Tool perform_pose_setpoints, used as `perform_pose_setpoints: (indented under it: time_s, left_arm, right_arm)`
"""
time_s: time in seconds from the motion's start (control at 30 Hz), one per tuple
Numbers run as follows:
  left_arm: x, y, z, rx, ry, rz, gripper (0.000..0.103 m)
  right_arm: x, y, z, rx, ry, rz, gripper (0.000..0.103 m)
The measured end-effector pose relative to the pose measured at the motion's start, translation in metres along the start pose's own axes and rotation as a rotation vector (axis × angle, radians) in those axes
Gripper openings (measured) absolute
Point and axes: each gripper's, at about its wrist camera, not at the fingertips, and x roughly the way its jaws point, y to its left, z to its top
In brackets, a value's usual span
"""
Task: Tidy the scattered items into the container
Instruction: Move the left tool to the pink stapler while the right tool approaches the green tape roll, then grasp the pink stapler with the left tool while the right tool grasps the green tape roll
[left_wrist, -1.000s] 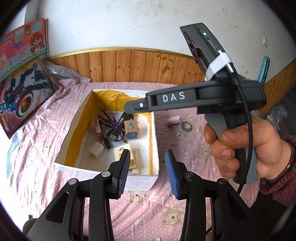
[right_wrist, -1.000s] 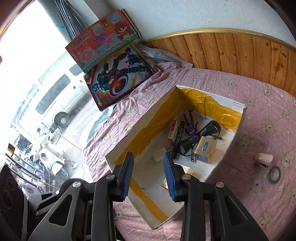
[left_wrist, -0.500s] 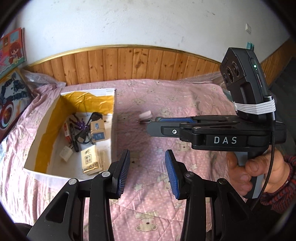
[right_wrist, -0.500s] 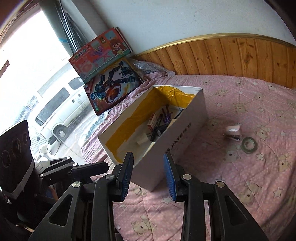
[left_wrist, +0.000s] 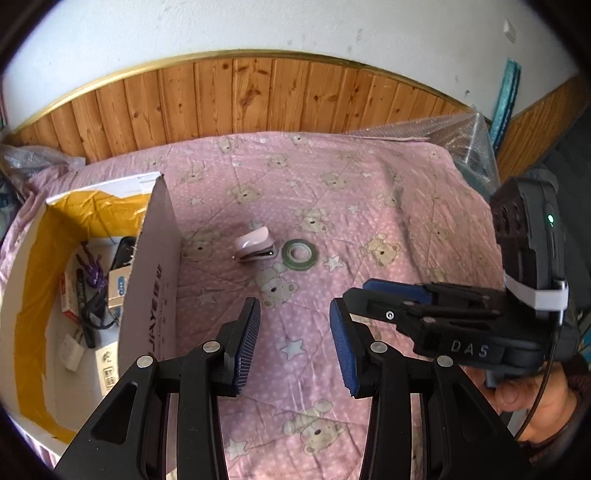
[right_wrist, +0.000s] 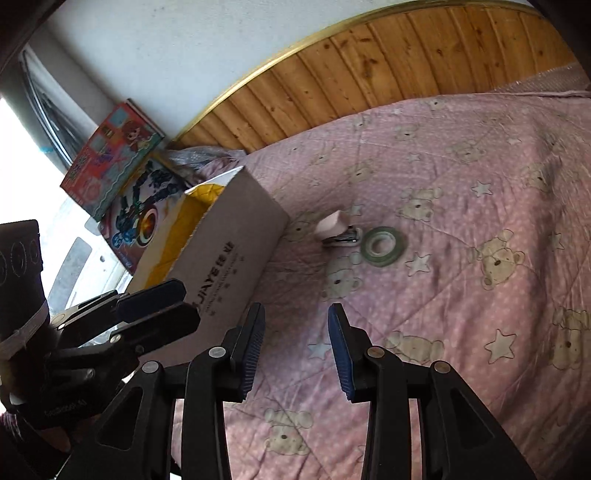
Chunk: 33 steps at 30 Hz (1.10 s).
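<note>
Right claw (right_wrist: 296, 347): jaws opening, nothing between them, aimed down at the bed. Left claw (left_wrist: 295, 345): spread, empty too. Ahead on the pink quilt (left_wrist: 388, 221), two strays lie just beside each other: small pink stapler (left_wrist: 254, 244) and green tape roll (left_wrist: 300, 254). Box (left_wrist: 155, 280) sits to their left, already part filled. Both look light and rigid. Stapler: pinch across its narrow sides; chrome base likely slick. Tape lies flat on soft quilt, so pinch through the rim via the centre hole.

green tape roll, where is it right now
The green tape roll lies flat on the pink quilt, just right of the small pink stapler, outside the cardboard box in both views.
</note>
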Motion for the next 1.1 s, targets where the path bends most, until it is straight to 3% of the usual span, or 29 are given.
perform_pose_setpoints:
  time_s: [0.17,0.23,0.37,0.43,0.5,0.63,0.8,0.9,1.0,1.1]
  left_arm:
    - [0.05,0.019,0.028,-0.242,0.064,-0.061,0.046]
    - [0.071,0.037,0.036,-0.405,0.091,-0.1,0.049]
    - [0.117,0.083,0.036,-0.83,0.159,-0.211,0.052]
    - [0.135,0.099,0.034,-0.978,0.182,-0.213,0.056]
    - [0.143,0.105,0.04,-1.012,0.18,-0.155,0.058]
    - [0.153,0.106,0.051,-1.041,0.197,-0.133,0.059]
    - [0.166,0.094,0.052,-0.99,0.28,-0.073,0.059]
    - [0.175,0.099,0.046,-1.002,0.328,-0.014,0.061]
    - [0.179,0.099,0.048,-0.997,0.32,-0.001,0.061]
    - [0.179,0.099,0.049,-0.994,0.315,0.001,0.06]
  right_arm:
    - [0.006,-0.028,0.007,0.088,0.012,-0.057,0.04]
    - [0.006,-0.035,0.008,0.115,0.015,-0.054,0.04]
    - [0.003,-0.041,0.009,0.142,0.016,-0.044,0.044]
    - [0.004,-0.041,0.01,0.146,0.024,-0.037,0.045]
    - [0.005,-0.042,0.01,0.148,0.033,-0.027,0.047]
    - [0.016,-0.041,0.013,0.114,0.06,-0.028,0.047]
    - [0.047,-0.045,0.04,-0.036,0.096,-0.159,0.048]
    - [0.07,-0.055,0.055,-0.077,0.13,-0.179,0.048]
    - [0.1,-0.053,0.065,-0.182,0.2,-0.203,0.036]
    - [0.124,-0.049,0.066,-0.275,0.237,-0.256,0.036]
